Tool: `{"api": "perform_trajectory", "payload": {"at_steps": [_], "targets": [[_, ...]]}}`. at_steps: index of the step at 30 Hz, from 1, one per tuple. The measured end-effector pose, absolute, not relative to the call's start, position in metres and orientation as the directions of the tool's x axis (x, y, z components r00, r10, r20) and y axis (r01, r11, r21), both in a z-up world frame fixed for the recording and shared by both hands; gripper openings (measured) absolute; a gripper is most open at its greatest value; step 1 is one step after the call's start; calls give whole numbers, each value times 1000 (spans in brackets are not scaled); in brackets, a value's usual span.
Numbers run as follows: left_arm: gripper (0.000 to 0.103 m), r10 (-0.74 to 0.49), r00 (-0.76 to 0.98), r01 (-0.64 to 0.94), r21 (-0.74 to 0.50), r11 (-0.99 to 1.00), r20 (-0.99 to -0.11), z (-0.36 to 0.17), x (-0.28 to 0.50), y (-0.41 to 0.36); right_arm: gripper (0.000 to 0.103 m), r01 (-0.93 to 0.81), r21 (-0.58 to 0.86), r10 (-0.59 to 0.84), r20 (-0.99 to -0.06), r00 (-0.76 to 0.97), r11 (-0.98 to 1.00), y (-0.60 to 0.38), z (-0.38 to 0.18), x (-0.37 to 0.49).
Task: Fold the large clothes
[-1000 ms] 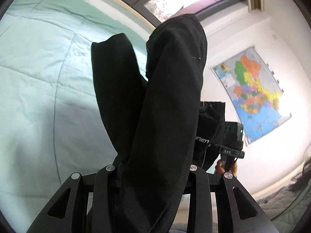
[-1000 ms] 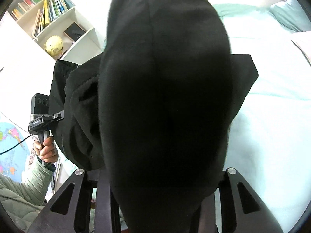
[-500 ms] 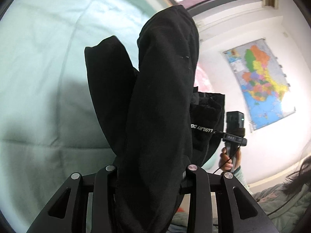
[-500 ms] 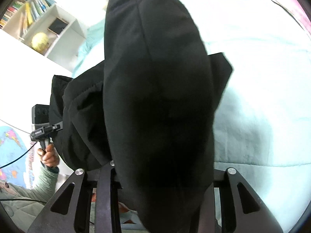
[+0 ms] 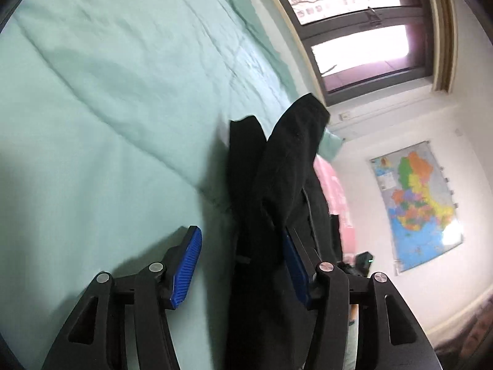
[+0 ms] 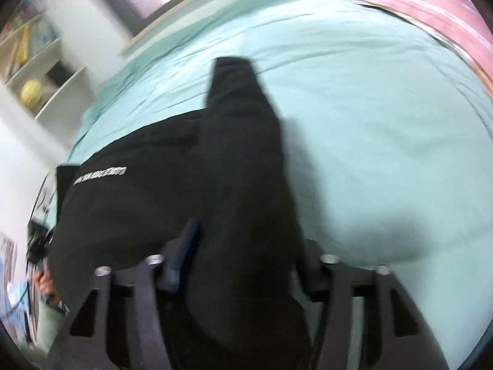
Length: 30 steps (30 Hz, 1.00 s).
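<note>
A large black garment lies on a mint green bed cover. In the left wrist view my left gripper stands open, its blue pads wide apart, with a fold of the black cloth draped against the right finger. In the right wrist view the same garment, with a white printed line of text, spreads over the cover. My right gripper is low over it with the cloth between its fingers. That view is blurred.
A window and a wall map stand beyond the bed. Pink bedding lies at the far right of the bed. A white shelf with a yellow globe stands at the left.
Both grippers have come down from holding the garment in the air to the bed. The garment now lies on the cover. My left gripper has opened and let go.
</note>
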<state>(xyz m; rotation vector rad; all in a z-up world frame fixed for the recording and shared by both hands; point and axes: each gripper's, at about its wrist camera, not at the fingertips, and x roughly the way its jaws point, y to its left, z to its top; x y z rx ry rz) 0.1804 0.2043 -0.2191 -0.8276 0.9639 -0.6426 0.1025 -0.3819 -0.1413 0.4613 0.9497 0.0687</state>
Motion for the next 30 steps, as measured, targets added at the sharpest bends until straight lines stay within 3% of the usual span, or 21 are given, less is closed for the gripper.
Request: {"api": "perform_trajectory", "payload": {"at_steps": [3,5,10,15,20,25,30], "targets": [[56,-648,528,131,-701,701,-549,-178,159,215,68,198,314,134,-781,610,928,-382,-125,88],[56,-642,563,211,-661,720,-520,-145,141,208,72,250,205,-1,-772,636,946,-373,-99,72],[56,-551,603,347,-431,833,-578,-93,120,117,72,157,151,-1,-718,696,976,-329,-54,51],[56,-508,546,379,-344,859,-667,-105,145,22,72,56,106,50,-789,612,993,-216,-81,90],[56,-401,472,304,-282,910,-785,-157,175,-15,72,85,72,16,-849,528,994,-204,-144,84],[56,-346,496,290,-224,931,-796,-163,180,-20,72,106,55,-11,-841,541,993,-196,-147,83],[56,-170,630,262,2,965,-758,-112,142,-30,73,183,130,7,-832,554,974,-189,-111,73]]}}
